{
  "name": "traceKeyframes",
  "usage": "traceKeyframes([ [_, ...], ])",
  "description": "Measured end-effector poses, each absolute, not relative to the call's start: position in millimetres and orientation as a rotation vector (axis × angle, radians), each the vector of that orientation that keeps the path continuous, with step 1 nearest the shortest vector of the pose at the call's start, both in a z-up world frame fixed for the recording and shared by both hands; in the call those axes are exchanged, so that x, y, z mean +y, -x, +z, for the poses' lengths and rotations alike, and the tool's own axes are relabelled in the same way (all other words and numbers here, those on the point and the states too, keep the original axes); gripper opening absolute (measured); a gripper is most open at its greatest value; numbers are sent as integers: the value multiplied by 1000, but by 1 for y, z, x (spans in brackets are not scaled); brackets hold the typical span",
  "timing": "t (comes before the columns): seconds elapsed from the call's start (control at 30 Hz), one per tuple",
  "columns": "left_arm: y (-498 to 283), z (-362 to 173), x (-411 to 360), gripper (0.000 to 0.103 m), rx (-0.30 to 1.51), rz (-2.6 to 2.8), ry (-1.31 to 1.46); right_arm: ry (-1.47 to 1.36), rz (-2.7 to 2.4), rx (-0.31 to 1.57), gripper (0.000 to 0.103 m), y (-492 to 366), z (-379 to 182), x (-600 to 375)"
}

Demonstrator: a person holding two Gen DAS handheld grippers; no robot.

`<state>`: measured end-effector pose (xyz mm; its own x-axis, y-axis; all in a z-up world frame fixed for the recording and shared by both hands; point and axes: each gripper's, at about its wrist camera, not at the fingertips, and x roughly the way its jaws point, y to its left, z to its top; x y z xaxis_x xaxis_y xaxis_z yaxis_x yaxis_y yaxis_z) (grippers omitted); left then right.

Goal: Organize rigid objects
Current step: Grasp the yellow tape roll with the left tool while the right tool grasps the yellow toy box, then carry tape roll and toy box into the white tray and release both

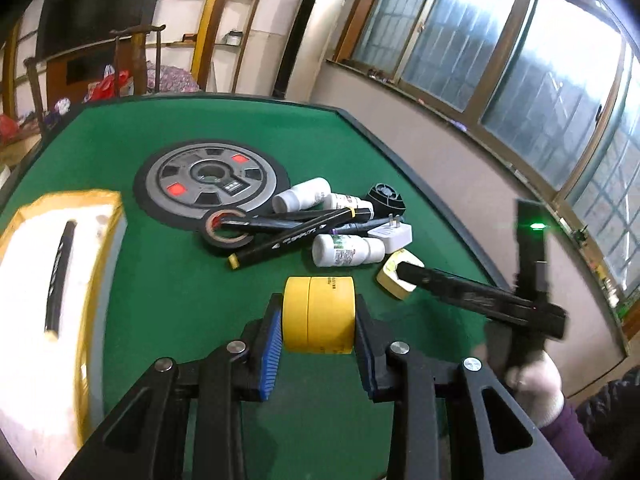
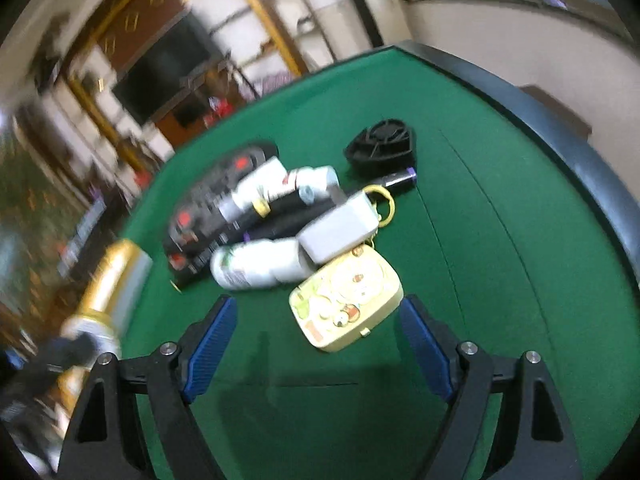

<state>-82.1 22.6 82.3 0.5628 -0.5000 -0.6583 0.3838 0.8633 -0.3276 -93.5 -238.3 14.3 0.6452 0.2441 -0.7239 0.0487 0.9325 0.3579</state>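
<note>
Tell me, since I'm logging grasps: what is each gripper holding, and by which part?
The left gripper clamps the yellow tape roll across its two flat side faces. The right gripper is open and holds nothing; the cream tin lies just ahead.

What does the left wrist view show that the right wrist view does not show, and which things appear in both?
Only the left wrist view: the left gripper shut on the yellow tape roll, the white tray holding one marker, and the black tape ring.

Only the right wrist view: the key ring and the cartoon picture on the case lid.

Both: the yellow case, white charger, white bottles and black fan.
</note>
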Motion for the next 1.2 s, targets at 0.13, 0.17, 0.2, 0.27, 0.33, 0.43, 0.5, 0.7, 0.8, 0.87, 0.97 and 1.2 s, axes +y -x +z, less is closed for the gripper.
traceKeyframes([
  [0.13,93,84,50,33,824,-532,222,-204,64,919,82,79,11,-221],
  [0.17,96,84,57,33,819,-526,234,-173,49,926,82,77,10,-219],
  [0.2,98,84,62,33,816,-522,241,-138,32,938,82,73,8,-216],
  [0.27,101,84,72,33,811,-511,255,-104,15,969,82,65,3,-212],
  [0.33,102,84,80,33,801,-500,264,-83,2,996,82,59,-2,-207],
  [0.43,105,84,89,33,790,-492,279,-36,-47,1002,82,54,-5,-199],
  [0.5,108,84,91,33,785,-493,285,-21,-78,1002,82,52,-9,-195],
  [0.7,114,81,103,33,781,-490,306,-51,-92,979,69,58,-7,-195],
  [0.8,115,80,113,33,778,-487,328,-74,-83,972,69,69,-4,-201],
  [0.87,116,81,121,33,774,-483,343,-106,-86,954,69,75,4,-206],
  [0.97,116,84,140,33,761,-463,366,-138,-72,926,69,90,19,-212],
  [1.2,96,88,194,33,770,-328,320,-143,87,862,69,113,63,-176],
])
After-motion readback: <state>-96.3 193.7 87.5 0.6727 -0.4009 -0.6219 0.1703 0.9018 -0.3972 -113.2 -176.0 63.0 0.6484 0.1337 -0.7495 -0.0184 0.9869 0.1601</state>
